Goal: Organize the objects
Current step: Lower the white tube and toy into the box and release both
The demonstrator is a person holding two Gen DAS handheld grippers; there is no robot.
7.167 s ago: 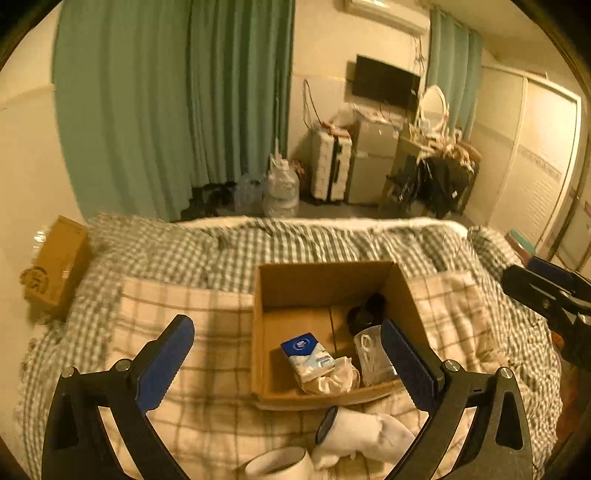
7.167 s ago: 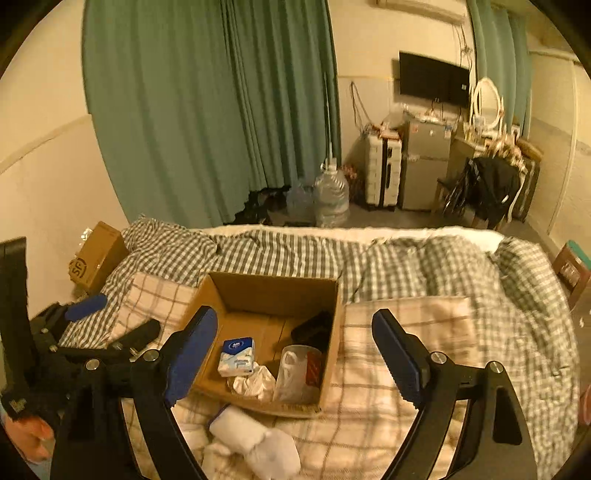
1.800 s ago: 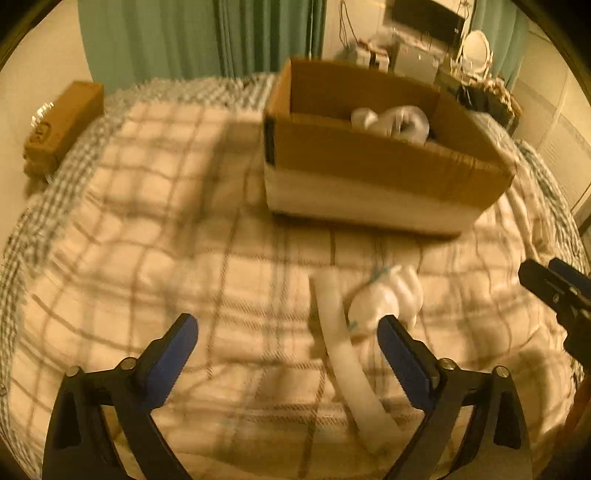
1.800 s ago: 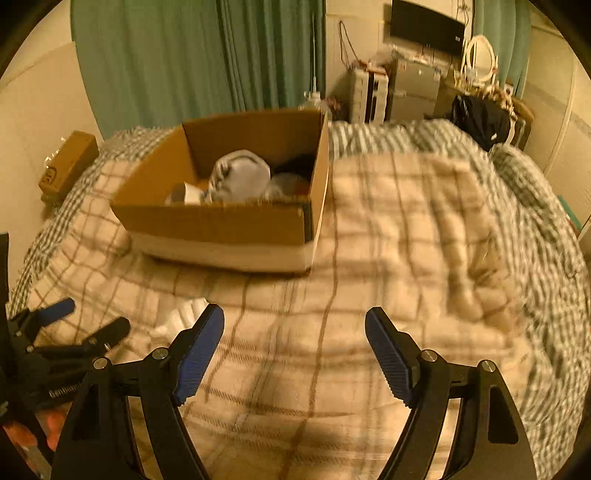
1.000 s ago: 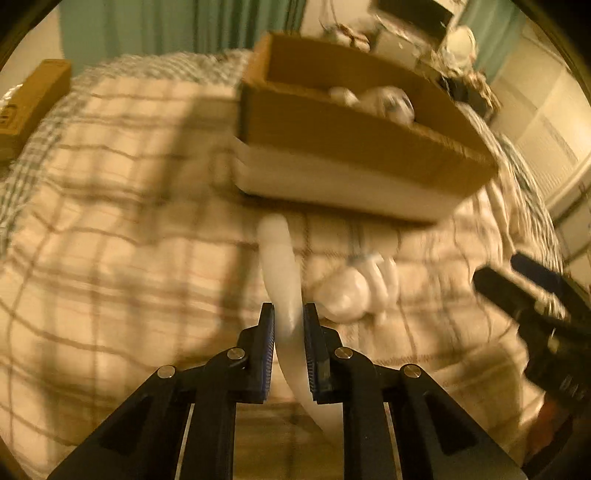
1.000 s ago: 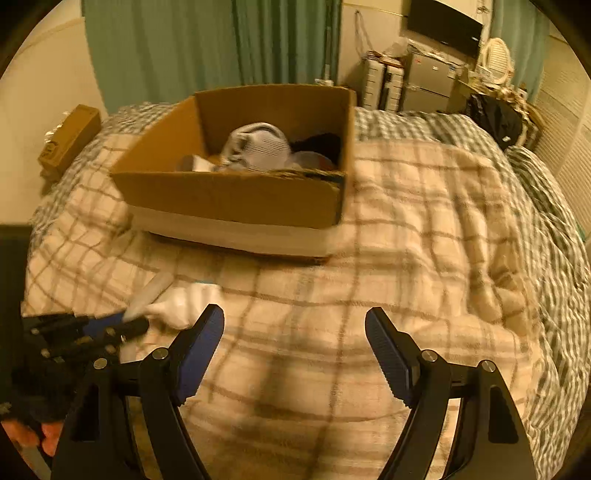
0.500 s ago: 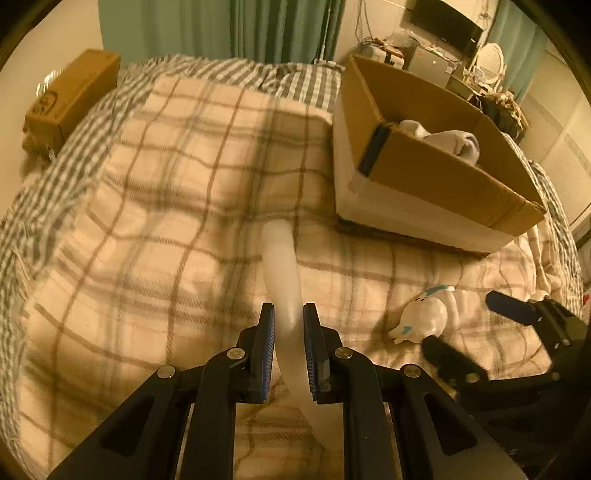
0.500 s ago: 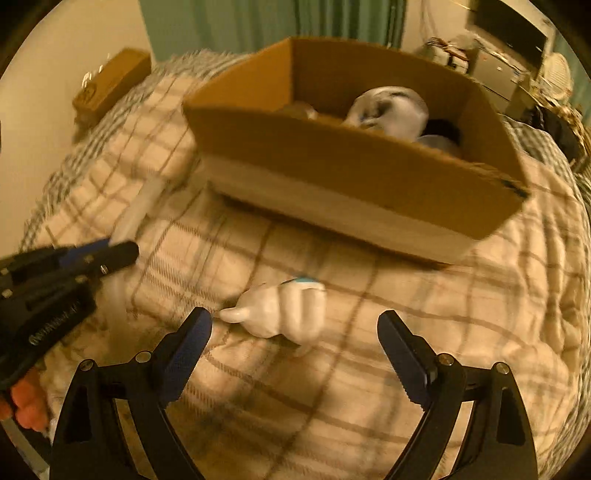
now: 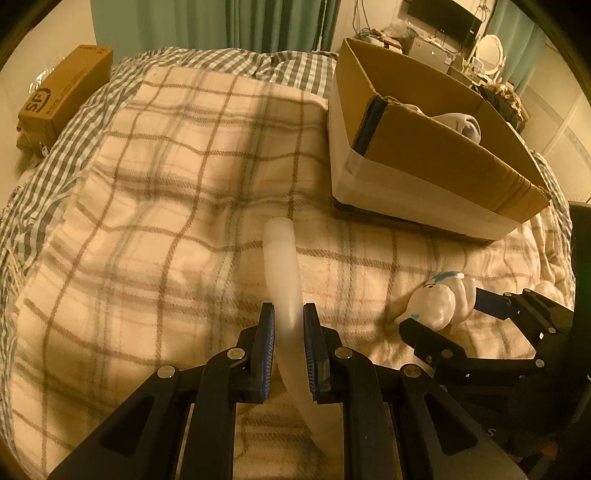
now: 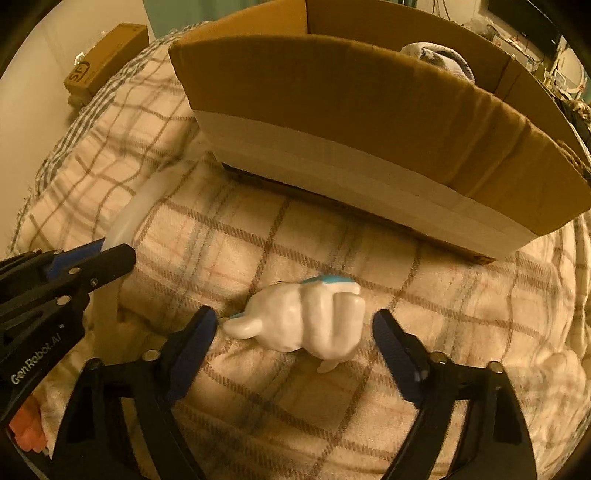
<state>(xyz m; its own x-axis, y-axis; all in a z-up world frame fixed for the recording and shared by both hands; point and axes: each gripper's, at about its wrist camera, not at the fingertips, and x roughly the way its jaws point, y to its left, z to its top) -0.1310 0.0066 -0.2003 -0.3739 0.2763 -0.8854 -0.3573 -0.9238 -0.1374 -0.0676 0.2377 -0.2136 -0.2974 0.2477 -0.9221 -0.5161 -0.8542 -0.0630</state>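
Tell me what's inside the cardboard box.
Over the cardboard box rim, only a pale grey-and-white bundle, likely cloth, shows in both views. The near wall covers everything lower, so other contents and the box floor cannot be seen.

A cream plaid blanket point(image 9: 177, 206) covers the bed, lying over a grey-and-white checked duvet point(image 9: 48, 166) that shows along its left and far edges. A long brown carton point(image 9: 62, 96) printed with "SF" sits at the bed's left side. Green curtains point(image 9: 221, 22) hang behind, and a dark television point(image 9: 445, 16) is on the far wall beside an oval mirror point(image 9: 489, 48).
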